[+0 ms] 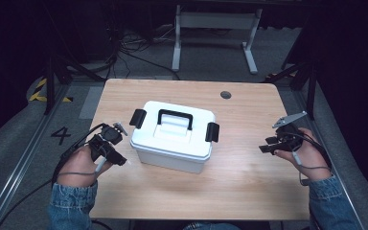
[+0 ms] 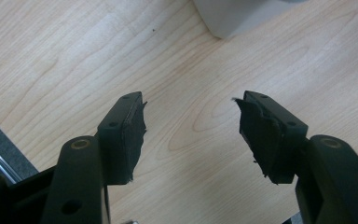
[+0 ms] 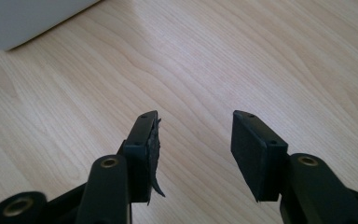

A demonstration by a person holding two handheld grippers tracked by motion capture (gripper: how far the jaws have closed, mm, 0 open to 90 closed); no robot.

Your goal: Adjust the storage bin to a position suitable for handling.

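The left claw (image 1: 120, 160) is hovering just beside the left end of the white box (image 1: 172, 136) with its jaws standing apart and nothing between them, the left gripper view showing only bare wood of the table (image 1: 249, 182) in the gap and a corner of the box ahead. The right claw (image 1: 267, 145) is waiting well apart from the box on its right side, jaws likewise spread and empty. The box is sitting in the middle of the table, lid on, black handle (image 1: 175, 118) lying flat and both black latches (image 1: 137, 118) down.
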